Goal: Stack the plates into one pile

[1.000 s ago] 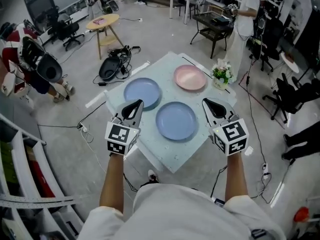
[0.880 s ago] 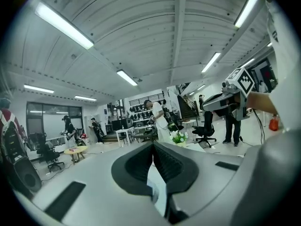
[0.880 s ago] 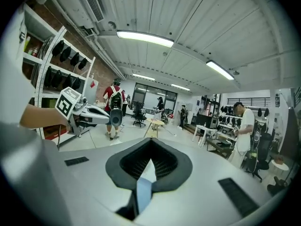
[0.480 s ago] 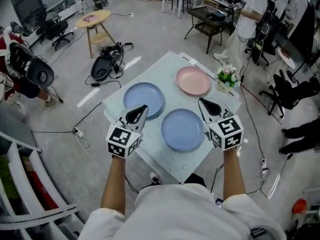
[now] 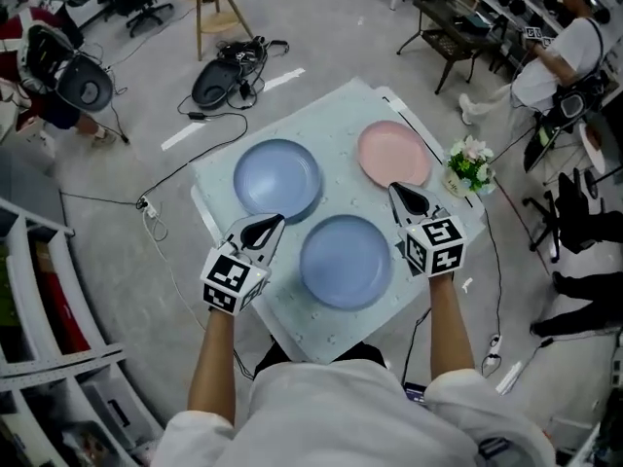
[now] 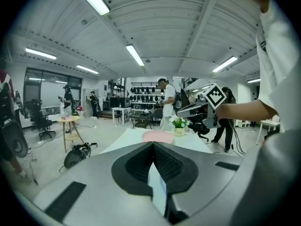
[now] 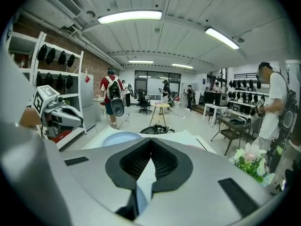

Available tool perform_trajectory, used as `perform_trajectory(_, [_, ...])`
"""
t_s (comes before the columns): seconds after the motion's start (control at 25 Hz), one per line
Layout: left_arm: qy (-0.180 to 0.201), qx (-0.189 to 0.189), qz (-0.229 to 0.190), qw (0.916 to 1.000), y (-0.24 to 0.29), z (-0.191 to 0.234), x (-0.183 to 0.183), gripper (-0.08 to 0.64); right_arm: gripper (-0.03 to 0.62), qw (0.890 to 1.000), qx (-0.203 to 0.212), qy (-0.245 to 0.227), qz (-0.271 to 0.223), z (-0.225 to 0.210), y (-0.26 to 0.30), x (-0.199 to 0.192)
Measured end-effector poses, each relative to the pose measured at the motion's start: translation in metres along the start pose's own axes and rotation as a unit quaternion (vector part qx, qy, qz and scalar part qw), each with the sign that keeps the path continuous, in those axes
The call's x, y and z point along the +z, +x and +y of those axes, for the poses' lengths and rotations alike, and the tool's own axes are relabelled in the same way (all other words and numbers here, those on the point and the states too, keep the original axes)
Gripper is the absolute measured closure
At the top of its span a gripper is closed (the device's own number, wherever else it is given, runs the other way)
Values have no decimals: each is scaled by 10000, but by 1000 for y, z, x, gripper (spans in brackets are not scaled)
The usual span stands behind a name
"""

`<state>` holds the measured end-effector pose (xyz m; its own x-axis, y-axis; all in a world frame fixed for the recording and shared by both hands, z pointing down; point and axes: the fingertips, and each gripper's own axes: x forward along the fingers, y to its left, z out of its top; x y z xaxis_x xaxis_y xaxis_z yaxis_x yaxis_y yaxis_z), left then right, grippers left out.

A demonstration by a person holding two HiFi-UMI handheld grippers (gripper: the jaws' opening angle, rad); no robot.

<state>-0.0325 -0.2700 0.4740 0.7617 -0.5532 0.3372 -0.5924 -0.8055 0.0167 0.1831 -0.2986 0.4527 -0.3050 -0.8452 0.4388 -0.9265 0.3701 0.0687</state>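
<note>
Both grippers have dropped toward the table (image 5: 216, 178). Left gripper (image 5: 276, 221) (jaws closed, empty) points at the far blue plate (image 5: 277, 178); the near blue plate (image 5: 346, 261) lies between it and the right gripper (image 5: 394, 189), likewise closed beside the pink plate (image 5: 393, 154).

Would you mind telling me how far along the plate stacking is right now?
Done: nothing; the far blue plate, near blue plate and pink plate lie apart on the table. In hand: nothing; the left gripper and right gripper are both shut and empty, either side of the near blue plate. Left: all the stacking.
</note>
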Motion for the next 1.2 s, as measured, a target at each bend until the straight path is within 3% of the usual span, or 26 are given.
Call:
perform_trajectory(0.2, [-318, 609, 335, 9971, 30, 7, -28, 543, 522, 9969, 446, -474, 439, -48, 68, -36])
perform_trajectory(0.36, [-615, 733, 492, 9942, 49, -6, -41, 542, 466, 9892, 887, -804, 842, -66, 117, -71])
perform_trajectory(0.72, [-860, 1068, 844, 9869, 68, -9, -68, 541, 370, 9638, 1552, -1298, 1736, -71, 194, -153])
perform_trajectory(0.88, [-833, 1015, 842, 9878, 67, -6, -70, 541, 375, 9572, 1511, -1342, 2074, -72, 205, -177])
perform_trajectory(1.04, [-758, 844, 696, 9911, 65, -4, -66, 542, 485, 9494, 1281, -1847, 2193, -75, 211, -184])
perform_trajectory(1.2, [-632, 695, 585, 9939, 60, -2, -63, 541, 507, 9456, 1010, -2057, 2309, -74, 209, -187])
